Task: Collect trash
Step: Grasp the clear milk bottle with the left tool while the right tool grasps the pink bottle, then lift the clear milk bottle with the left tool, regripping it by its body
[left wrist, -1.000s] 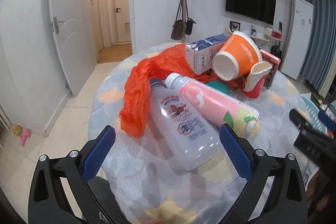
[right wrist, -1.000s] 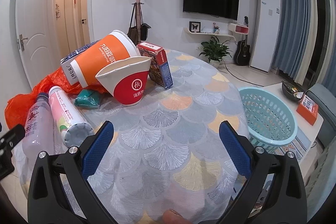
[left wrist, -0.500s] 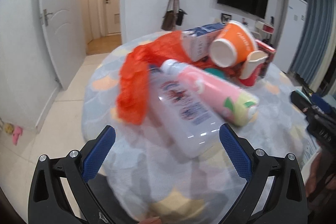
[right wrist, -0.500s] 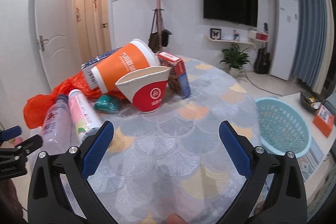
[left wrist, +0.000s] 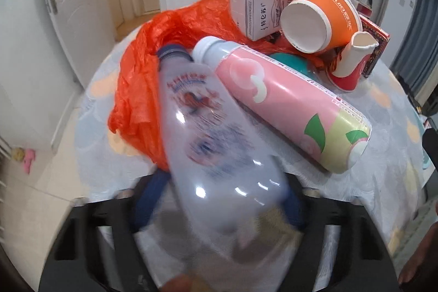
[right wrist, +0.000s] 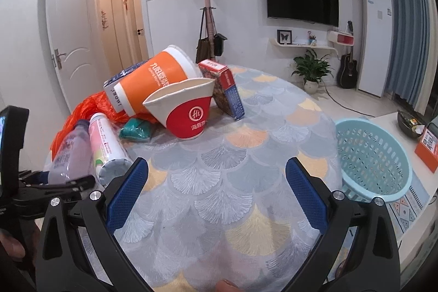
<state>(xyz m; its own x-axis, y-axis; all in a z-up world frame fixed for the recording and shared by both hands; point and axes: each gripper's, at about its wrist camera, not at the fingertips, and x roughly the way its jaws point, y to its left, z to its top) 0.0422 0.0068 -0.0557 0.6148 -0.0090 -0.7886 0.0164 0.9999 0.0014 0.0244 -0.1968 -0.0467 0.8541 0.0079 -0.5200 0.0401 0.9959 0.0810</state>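
Left wrist view first: the left gripper [left wrist: 219, 199] is down around the fat end of the clear bottle [left wrist: 216, 144], jaws closing with the bottle between the blue pads. It's all blurred there, so I can't tell if the pads are pressing yet. The bottle lies on its side, cap toward 11 o'clock, touching the orange plastic bag [left wrist: 153, 73] at 10. Just beside it at 2 o'clock lies the pink bottle [left wrist: 284, 103]. Further up at 1 o'clock is the pile: milk carton [left wrist: 257, 10], orange cup [left wrist: 323, 18], crushed red cup [left wrist: 350, 64], and a bit of a teal wad [left wrist: 290, 62] peeking out.

Right wrist view: the right gripper [right wrist: 216, 193] is wide open over bare tablecloth [right wrist: 246, 155] with nothing between its jaws. Only here do you get the light blue basket [right wrist: 375, 155] at 3 o'clock, off the table edge, plus the snack box [right wrist: 227, 89] leaning upright at 12. The 2 bottles sit at 9 o'clock.
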